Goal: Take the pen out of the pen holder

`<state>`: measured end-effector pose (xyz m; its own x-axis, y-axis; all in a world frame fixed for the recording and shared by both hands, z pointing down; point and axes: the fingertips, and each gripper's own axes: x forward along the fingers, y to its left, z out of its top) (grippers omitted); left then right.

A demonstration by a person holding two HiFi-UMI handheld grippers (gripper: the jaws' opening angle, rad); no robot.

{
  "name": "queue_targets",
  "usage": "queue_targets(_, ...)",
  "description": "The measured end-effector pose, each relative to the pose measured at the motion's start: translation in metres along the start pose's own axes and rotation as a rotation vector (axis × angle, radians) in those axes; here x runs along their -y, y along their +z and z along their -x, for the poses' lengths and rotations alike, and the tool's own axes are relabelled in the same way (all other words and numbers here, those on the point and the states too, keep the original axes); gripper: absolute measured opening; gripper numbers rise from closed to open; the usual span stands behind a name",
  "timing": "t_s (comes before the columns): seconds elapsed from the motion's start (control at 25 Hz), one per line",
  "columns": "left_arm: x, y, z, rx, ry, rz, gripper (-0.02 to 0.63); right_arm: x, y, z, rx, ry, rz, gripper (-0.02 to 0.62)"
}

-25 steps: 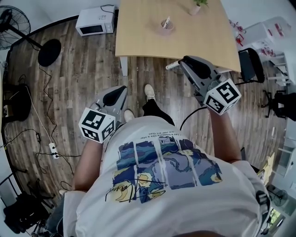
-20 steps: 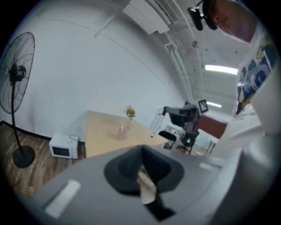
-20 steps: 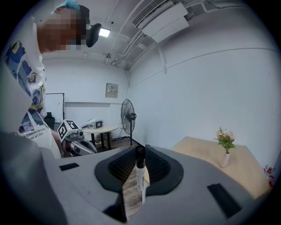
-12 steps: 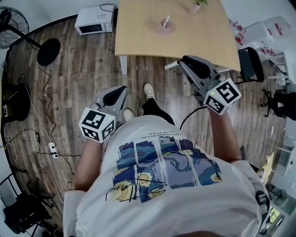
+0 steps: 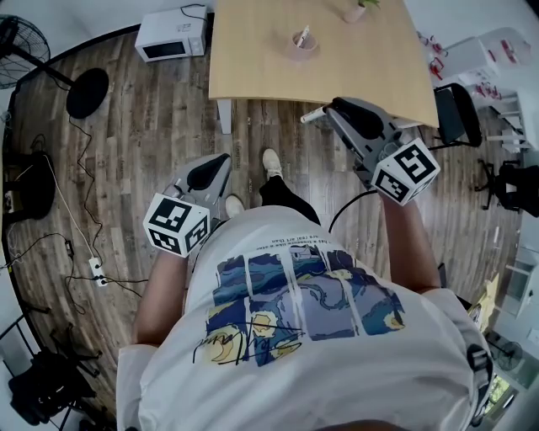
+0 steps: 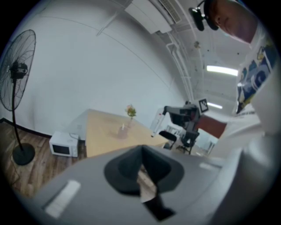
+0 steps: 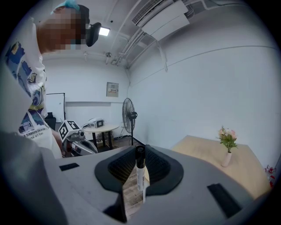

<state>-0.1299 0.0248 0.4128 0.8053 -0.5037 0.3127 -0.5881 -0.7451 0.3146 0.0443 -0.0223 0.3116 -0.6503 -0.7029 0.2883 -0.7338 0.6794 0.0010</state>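
Observation:
A white pen with a black cap (image 7: 140,169) stands upright between the pads of my right gripper (image 7: 138,166), which is shut on it. In the head view the pen (image 5: 313,116) sticks out to the left of the right gripper (image 5: 341,109), which hangs over the near edge of the wooden table (image 5: 362,76). A pinkish pen holder (image 5: 301,42) stands far off on that table with something white in it. The left gripper (image 5: 215,167) is held low over the floor, its jaws together with nothing between them (image 6: 142,169).
A small vase of flowers (image 5: 354,12) stands at the table's far edge. A white microwave (image 5: 171,35) and a fan's base (image 5: 88,93) sit on the wooden floor to the left, with cables and a power strip (image 5: 98,274). A black chair (image 5: 457,118) stands at the right.

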Motion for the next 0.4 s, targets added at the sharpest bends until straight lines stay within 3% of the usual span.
queue_targets(0.4, -0.004, 0.003, -0.013, -0.001, 0.004, 0.002, 0.008, 0.015, -0.002, -0.003, -0.003, 0.001, 0.002, 0.058)
